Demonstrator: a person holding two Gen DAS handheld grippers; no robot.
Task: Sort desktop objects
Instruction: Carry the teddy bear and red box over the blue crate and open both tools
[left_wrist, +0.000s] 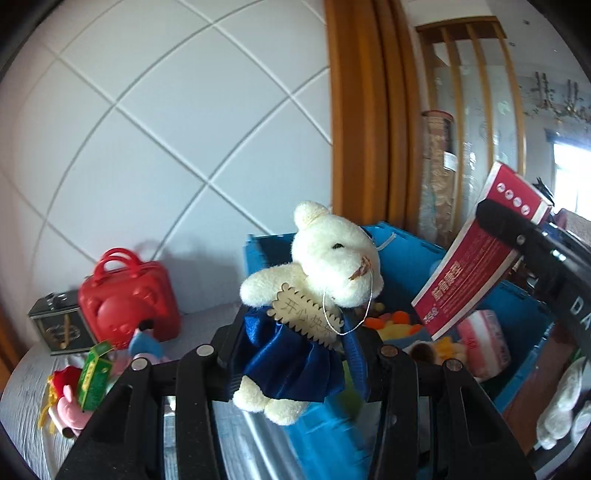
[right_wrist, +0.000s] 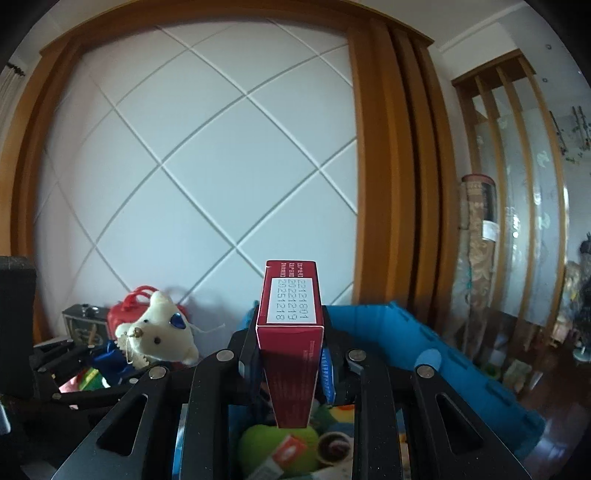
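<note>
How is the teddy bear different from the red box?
The teddy bear is soft, fluffy and cream-white; the red box is stiff, flat-sided and dark red. The bear wears a blue dress; the box carries printed numbers. The left gripper holds the bear, the right gripper the box, both above the blue bin.

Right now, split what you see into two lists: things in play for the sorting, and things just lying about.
In play:
- white teddy bear, clamped in the left gripper
- red carton, clamped in the right gripper
- blue bin, already holding toys

Lying about:
- red toy handbag
- green box
- small clock
- pink pig toy
</note>
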